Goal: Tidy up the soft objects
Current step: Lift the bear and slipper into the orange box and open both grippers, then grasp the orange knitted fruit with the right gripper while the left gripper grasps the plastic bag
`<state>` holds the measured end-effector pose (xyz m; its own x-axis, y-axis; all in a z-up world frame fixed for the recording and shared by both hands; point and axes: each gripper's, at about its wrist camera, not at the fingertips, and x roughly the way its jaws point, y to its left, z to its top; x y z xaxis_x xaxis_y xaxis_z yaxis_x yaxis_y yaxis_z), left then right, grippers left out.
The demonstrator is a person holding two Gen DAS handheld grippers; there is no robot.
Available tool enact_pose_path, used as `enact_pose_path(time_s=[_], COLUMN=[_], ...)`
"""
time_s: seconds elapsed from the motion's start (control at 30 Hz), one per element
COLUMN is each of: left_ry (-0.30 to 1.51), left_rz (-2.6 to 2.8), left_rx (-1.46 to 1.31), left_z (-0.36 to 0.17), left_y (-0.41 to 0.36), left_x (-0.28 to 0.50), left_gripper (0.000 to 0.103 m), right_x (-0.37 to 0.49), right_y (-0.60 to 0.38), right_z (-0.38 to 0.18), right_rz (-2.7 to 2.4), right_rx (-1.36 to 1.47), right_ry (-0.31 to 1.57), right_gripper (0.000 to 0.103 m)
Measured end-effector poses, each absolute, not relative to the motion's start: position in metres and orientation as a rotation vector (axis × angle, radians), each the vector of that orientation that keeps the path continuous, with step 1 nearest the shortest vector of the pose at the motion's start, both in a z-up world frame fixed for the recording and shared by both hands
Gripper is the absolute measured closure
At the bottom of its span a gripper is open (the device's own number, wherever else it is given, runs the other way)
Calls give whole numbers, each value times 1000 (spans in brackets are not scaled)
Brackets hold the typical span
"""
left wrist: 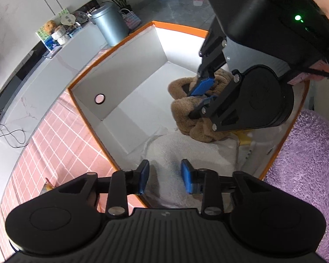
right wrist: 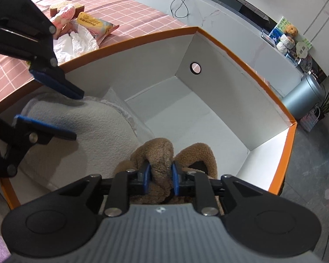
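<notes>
Two tools in orange box point(right wrist: 239, 59), right tool point(right wrist: 161, 178) gripping brown fleece point(right wrist: 160, 153), left tool point(left wrist: 164, 176) wide above white towel point(left wrist: 186, 151).

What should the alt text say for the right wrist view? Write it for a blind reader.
The right gripper is shut on a brown plush inside an orange-rimmed box with white walls. The left gripper hangs open over a white towel lying in the box. Behind the box, a snack packet lies on a pink checked cloth.
</notes>
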<state>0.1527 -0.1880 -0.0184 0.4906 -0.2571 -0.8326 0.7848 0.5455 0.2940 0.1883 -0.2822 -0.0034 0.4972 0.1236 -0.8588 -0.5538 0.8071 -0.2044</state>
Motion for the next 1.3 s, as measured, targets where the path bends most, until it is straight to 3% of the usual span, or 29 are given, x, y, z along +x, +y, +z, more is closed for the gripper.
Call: enact_pose_path(time_s=[0.07, 0.13, 0.23, 0.3, 0.67, 1.03, 1.3], left_ry=[826, 822, 816, 793, 651, 547, 526], left_rz=[-713, -715, -745, -746, -767, -646, -516], left_rx=[719, 701, 681, 688, 476, 224, 101], left_z=[-16, -12, -7, -4, 32, 64, 64], left_y=[-187, -185, -182, -182, -152, -95, -44], left_x=[153, 152, 148, 143, 129, 118, 112], left_gripper=[54, 40, 29, 29, 29, 29, 29], right_x=[188, 187, 185, 183, 158, 123, 112], right_y=[-282, -281, -281, -283, -294, -272, -222], right_z=[-3, -3, 1, 6, 58, 108, 113], right_rz=[428, 425, 409, 399, 303, 172, 149], right_rx=[-494, -497, -501, -490, -453, -320, -197], right_ry=[972, 971, 965, 957, 842, 635, 558], right_gripper=[82, 80, 63, 53, 23, 18, 16])
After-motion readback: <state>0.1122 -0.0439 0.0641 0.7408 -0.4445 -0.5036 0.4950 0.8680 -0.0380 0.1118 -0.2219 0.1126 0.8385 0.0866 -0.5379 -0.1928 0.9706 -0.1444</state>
